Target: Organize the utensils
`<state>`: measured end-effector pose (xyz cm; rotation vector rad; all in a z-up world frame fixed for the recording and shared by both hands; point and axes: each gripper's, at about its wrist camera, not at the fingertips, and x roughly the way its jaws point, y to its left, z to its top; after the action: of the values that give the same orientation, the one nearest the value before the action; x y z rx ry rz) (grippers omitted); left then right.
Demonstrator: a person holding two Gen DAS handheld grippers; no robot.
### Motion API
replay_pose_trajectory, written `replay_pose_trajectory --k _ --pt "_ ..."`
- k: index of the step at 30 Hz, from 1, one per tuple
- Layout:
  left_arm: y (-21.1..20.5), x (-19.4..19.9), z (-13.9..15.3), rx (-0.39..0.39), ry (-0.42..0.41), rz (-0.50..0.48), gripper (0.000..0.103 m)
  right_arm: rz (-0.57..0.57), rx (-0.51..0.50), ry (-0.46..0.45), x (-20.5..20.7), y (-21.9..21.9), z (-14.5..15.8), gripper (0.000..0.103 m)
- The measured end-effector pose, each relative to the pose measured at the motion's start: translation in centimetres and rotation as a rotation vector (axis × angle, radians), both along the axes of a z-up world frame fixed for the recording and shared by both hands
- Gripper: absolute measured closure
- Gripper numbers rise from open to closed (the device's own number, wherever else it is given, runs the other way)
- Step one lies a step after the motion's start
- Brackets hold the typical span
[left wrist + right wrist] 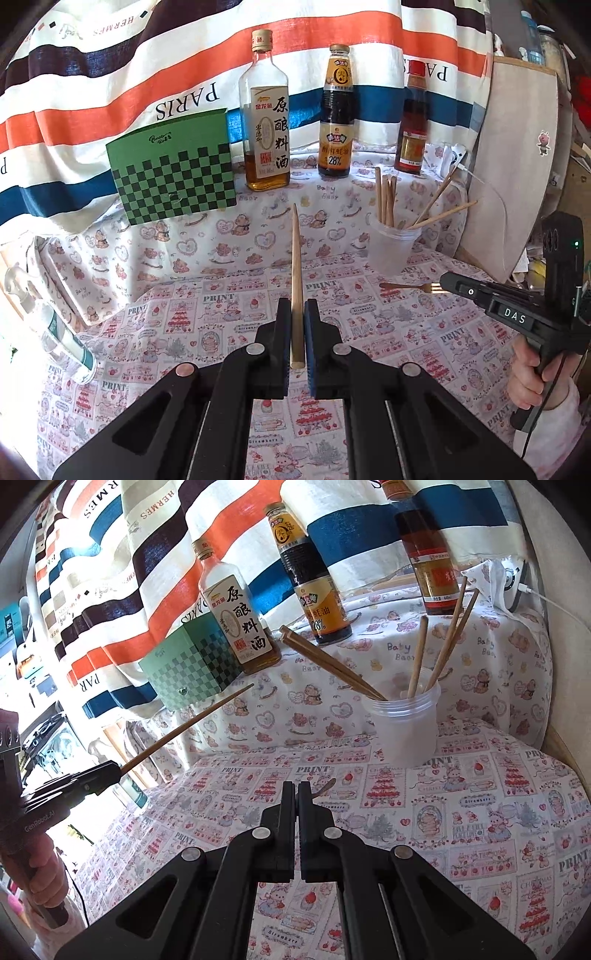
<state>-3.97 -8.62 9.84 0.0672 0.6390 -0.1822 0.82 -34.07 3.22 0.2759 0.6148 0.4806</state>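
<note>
Chopstick [295, 280]: was clamped between the left gripper [295, 314] pads, tip pointing away, held above the cloth, left of the cup [393, 245].
Left gripper: closed on that chopstick – one only.
Right gripper [296, 794]: jaws together; a small fork [325, 786] lay just beyond the tips – whether it was pinched could not be told.
Step, judged: carry the chopstick over the cup, tip it down, release inside the rim.
Count in cup: roughly six or seven chopsticks.
Behind cup: three bottles, one green box [173, 173].
</note>
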Motion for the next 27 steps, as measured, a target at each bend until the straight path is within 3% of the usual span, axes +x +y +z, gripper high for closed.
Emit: replay_pose_trajectory --k 6,10,12,14,18,21,27 --pt "-1.7 1.2 2.3 -0.04 0.014 -0.067 0.097 -0.077 0.072 -0.035 -0.2 -3.3 1.4 0.101" --pt "-3.3 2.1 2.8 -0.075 0.085 -0.146 0.097 -0.112 0.093 -0.041 -0.3 -4.8 1.9 0.101" --pt "-4.3 2.2 2.6 -0.052 0.112 -0.19 0.097 -0.127 0.088 -0.051 -0.9 -5.5 2.3 0.101" --pt "-5.2 2.3 2.7 -0.012 0.11 -0.187 0.097 -0.117 0.083 -0.064 -1.1 -5.9 3.2 0.101" --pt "-6.1 2.9 3.7 -0.032 0.123 -0.18 0.097 -0.141 0.043 -0.091 -0.4 -5.7 6.2 0.101" --pt "-6.8 2.7 4.6 -0.017 0.074 -0.165 0.097 -0.156 0.005 -0.098 1.0 -5.1 8.2 0.101" --pt "-8.1 4.4 5.8 -0.022 0.05 -0.164 0.097 -0.162 0.009 -0.106 4.3 -4.2 9.9 0.101"
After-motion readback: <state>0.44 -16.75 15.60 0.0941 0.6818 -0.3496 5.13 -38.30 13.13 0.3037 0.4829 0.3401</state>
